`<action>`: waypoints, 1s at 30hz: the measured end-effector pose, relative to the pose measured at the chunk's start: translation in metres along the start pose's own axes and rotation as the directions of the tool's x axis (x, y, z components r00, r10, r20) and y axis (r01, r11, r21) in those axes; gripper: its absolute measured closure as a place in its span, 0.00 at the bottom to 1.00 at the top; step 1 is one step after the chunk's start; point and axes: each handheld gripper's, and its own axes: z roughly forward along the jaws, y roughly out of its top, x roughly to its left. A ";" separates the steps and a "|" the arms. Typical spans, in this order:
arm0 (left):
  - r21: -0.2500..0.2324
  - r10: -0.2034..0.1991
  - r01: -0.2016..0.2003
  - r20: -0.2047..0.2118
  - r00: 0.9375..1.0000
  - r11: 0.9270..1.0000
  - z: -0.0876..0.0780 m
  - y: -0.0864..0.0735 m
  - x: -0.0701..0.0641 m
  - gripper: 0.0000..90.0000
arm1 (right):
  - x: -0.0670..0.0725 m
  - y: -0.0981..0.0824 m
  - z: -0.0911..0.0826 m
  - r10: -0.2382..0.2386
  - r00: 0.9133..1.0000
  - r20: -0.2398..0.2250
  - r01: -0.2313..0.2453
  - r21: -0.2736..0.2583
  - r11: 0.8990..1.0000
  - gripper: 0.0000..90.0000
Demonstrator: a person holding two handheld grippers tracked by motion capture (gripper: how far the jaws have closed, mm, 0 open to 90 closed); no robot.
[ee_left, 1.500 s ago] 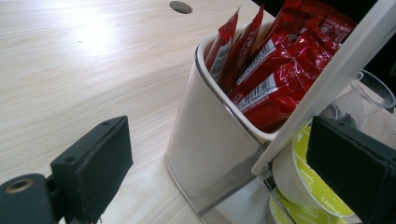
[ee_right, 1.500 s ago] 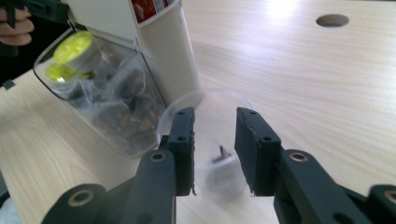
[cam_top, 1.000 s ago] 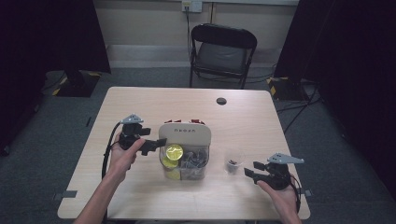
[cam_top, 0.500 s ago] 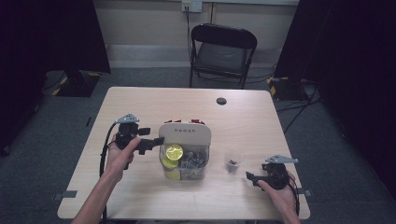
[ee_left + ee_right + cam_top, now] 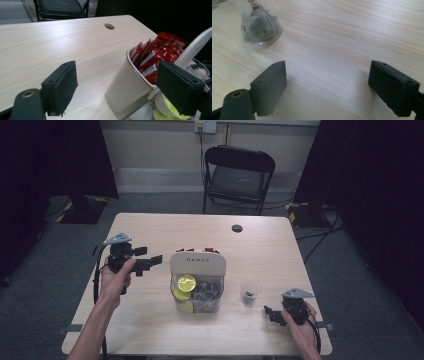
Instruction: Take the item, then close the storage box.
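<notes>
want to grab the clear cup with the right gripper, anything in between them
Nothing visible does. Bare table lies between the right gripper, whose jaws have just been opening with nothing between them, and the clear cup.

The high view looks forward and down on the whole table (image 5: 150,240) from above the person's side. The left gripper view sits low and close behind the left gripper (image 5: 120,92), facing the caddy (image 5: 125,87) just ahead of its tongs. The right gripper view looks steeply down past the right gripper (image 5: 329,87) at bare tabletop, the clear cup (image 5: 259,25) ahead-left. Both gripper views share these things with the high view.
</notes>
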 end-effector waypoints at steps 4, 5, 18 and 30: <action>0.006 -0.012 0.012 -0.027 1.000 1.000 0.007 -0.001 0.004 0.19 | 0.000 -0.002 0.001 -0.003 1.000 0.002 0.003 -0.021 1.000 0.15; 0.007 -0.012 0.012 -0.026 1.000 1.000 0.009 -0.001 0.003 0.19 | 0.000 -0.003 0.001 -0.006 1.000 0.000 0.006 -0.028 1.000 0.15; 0.012 -0.026 0.026 -0.004 1.000 1.000 0.033 -0.001 0.003 0.19 | 0.000 -0.005 0.001 -0.007 1.000 0.003 0.007 -0.039 0.999 0.15; 0.015 0.000 0.000 0.015 1.000 1.000 0.040 0.003 -0.011 0.22 | 0.000 -0.005 0.001 -0.007 1.000 0.003 0.007 -0.040 0.999 0.15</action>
